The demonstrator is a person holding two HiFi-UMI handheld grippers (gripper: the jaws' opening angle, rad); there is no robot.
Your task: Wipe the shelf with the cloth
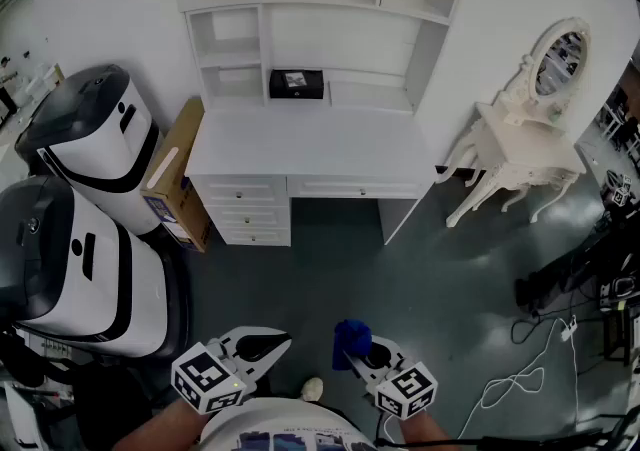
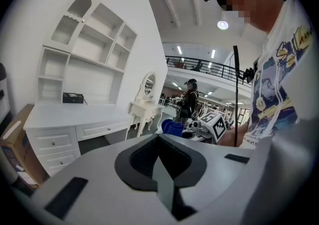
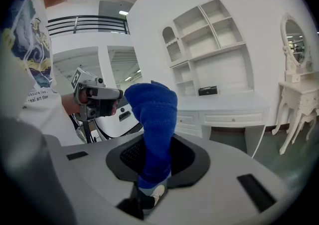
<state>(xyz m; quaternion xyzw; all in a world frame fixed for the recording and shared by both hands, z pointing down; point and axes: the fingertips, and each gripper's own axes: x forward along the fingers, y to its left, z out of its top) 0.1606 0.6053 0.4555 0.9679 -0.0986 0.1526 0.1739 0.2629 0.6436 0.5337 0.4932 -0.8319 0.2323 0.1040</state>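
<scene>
One blue cloth (image 3: 153,119) juts lengthwise from the right gripper (image 3: 149,194).

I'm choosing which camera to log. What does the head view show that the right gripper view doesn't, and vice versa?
Head view only: floor cables and the cardboard box. Right gripper view only: the right gripper, jaws shut on the lower end of the blue cloth, plus a balcony railing. Both: the cloth, the white shelf unit, the black box and the mirror table.

No legible text (shirt print (image 3: 37,97), box label (image 1: 160,211) too blurred).
</scene>
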